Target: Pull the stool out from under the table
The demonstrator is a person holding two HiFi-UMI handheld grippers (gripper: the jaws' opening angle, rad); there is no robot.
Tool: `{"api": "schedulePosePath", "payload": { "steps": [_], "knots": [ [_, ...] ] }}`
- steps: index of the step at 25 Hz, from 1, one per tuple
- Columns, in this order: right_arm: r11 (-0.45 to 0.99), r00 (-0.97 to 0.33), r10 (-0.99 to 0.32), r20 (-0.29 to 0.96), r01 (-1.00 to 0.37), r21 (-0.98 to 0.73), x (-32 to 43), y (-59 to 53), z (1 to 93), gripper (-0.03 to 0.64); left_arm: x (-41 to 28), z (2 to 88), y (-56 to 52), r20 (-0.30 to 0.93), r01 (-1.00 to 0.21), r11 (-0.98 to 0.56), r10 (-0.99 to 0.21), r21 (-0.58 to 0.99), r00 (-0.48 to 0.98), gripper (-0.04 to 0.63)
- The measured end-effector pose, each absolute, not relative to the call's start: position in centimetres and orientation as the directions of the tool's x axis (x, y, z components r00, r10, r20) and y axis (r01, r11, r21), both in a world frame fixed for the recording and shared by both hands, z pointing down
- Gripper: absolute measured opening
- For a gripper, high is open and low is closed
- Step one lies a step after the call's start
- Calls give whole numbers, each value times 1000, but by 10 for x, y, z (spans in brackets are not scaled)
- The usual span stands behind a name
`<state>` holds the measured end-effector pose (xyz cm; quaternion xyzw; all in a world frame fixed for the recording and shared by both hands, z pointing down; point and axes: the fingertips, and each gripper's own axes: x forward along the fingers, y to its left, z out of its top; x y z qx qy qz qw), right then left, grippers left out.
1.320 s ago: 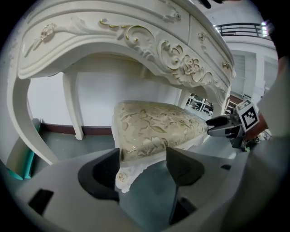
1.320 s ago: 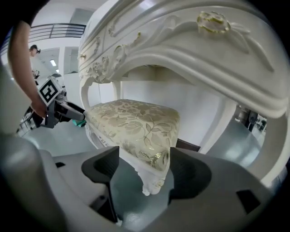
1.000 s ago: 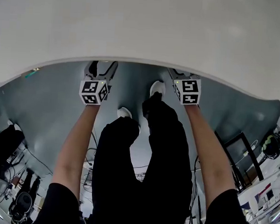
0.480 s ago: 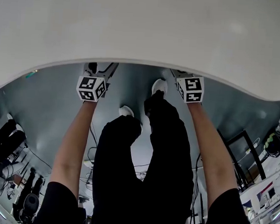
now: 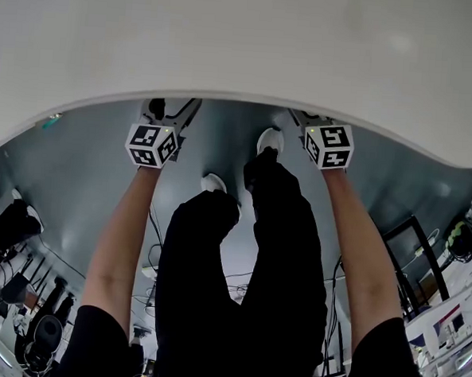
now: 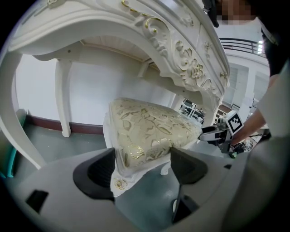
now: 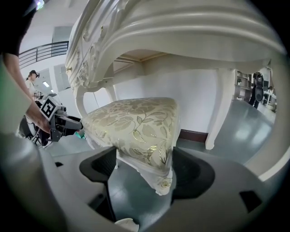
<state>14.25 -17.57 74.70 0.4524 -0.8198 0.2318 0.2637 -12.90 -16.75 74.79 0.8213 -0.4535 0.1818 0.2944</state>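
From above, the white table point(image 5: 244, 49) covers nearly everything that matters. Its top hides the stool and both sets of jaws, and only the marker cubes point(image 5: 151, 144) and the person's forearms point(image 5: 121, 240) stick out from under its edge.

The stool point(image 6: 149, 127) sits under the table, its gold-patterned cushion close beneath the carved apron point(image 6: 181, 54). Its legs are mostly cut off by the gripper bodies.

The left gripper point(image 6: 142, 165) stands wide, its jaws having just been opening, with the stool's left front corner between them. Whether the pads touch the cushion I cannot tell. The right gripper point(image 7: 142, 170) is wide too, with the other front corner and its white skirt between the jaws, not clearly pinched. Each gripper shows in the other's view, just beside the seat's edge.

Curved white table legs point(image 7: 222, 108) stand behind the stool, before a white wall point(image 6: 95, 86) with a dark skirting board point(image 6: 86, 128). The floor point(image 5: 76, 190) is grey. The person's black trousers point(image 5: 246, 288) and white shoes point(image 5: 268, 140) stand between the two arms, toes near the table's edge. A teal thing point(image 6: 9, 163) at the far left is too cut off to name.
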Motion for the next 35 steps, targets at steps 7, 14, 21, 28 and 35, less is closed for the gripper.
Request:
{"api": "schedulePosePath", "payload": {
  "steps": [7, 14, 21, 28, 35],
  "knots": [
    [475, -435, -608, 664, -870, -136, 150, -171, 743, 387, -120, 744, -162, 594, -863, -399, -627, 311, 504, 380],
    [456, -419, -599, 683, -879, -139, 149, -143, 748, 387, -122, 748, -140, 623, -854, -408, -588, 322, 515, 380],
    [444, -402, -583, 706, -885, -137, 152, -112, 746, 387, -119, 746, -112, 650, -853, -417, -560, 315, 514, 380],
    [446, -400, -558, 727, -884, -144, 152, -80, 746, 387, -119, 746, -84, 678, -847, -427, -522, 317, 517, 380],
    [436, -386, -548, 742, -889, -141, 145, -56, 750, 387, -125, 750, -62, 696, -849, -428, -506, 310, 509, 379]
  ]
}}
